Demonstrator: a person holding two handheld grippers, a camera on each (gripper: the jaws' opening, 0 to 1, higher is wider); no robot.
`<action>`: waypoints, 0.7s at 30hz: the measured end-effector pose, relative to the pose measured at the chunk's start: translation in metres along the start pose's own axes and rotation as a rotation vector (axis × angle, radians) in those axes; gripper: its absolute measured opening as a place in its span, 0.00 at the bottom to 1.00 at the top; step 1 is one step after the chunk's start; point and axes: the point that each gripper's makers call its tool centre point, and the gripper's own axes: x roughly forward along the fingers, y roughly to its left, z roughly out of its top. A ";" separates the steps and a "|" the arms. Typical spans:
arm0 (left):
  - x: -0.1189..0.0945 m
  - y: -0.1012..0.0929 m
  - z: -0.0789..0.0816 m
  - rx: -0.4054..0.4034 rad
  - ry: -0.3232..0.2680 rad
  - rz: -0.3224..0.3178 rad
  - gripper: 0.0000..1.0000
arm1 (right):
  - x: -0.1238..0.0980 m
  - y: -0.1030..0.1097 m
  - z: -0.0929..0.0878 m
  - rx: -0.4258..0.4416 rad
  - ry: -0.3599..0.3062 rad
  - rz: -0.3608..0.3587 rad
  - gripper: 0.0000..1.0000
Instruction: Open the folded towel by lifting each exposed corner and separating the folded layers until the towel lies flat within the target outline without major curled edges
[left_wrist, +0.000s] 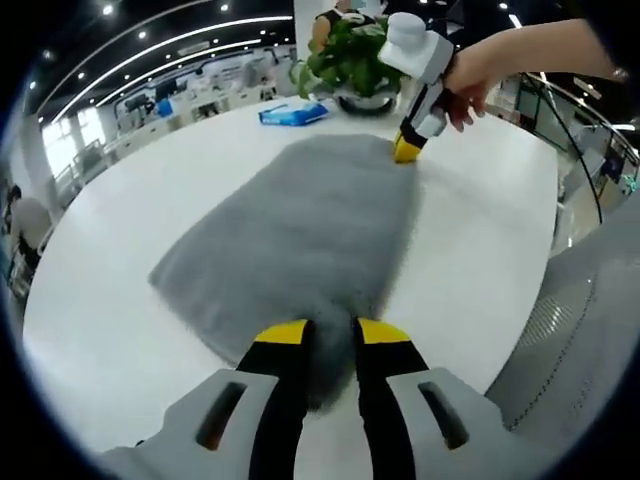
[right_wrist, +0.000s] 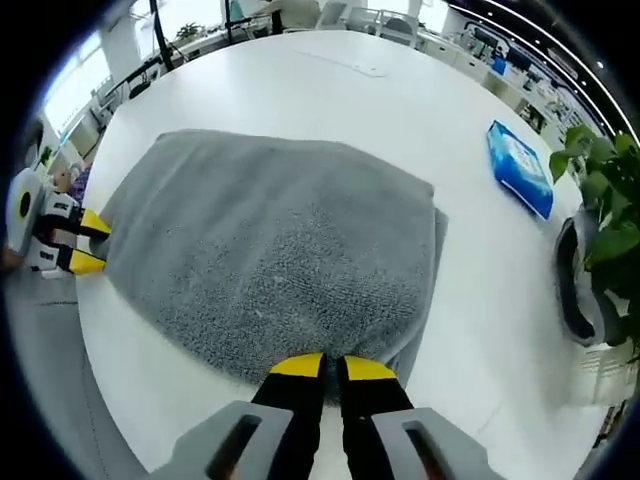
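Note:
A grey towel (left_wrist: 300, 235) lies spread on the white table (left_wrist: 90, 330), and a second layer peeks out along one side edge (right_wrist: 437, 250). My left gripper (left_wrist: 332, 335) is shut on the towel's near corner, with grey pile caught between its yellow-tipped fingers (left_wrist: 285, 333). At the opposite end, a hand holds my right gripper (left_wrist: 407, 150) down on the far corner. In the right gripper view, the right gripper (right_wrist: 333, 367) is shut on the towel (right_wrist: 280, 250) edge. The left gripper (right_wrist: 92, 243) pinches the corner at the far left.
A blue packet (left_wrist: 293, 113) (right_wrist: 520, 165) lies on the table beyond the towel. A potted plant (left_wrist: 352, 55) (right_wrist: 600, 190) in a dark bowl stands beside it. The table's curved edge (left_wrist: 520, 310) runs close on the right, with a grey surface and a glass railing beyond.

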 end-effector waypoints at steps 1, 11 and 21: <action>0.000 0.000 0.000 -0.002 0.000 -0.001 0.17 | 0.000 0.000 0.001 -0.004 -0.001 -0.001 0.02; 0.000 -0.001 0.000 -0.001 0.007 -0.008 0.18 | 0.003 -0.003 0.011 -0.037 -0.031 0.011 0.02; 0.001 -0.002 0.000 -0.004 0.008 -0.021 0.19 | 0.008 -0.005 0.024 -0.095 -0.010 -0.012 0.02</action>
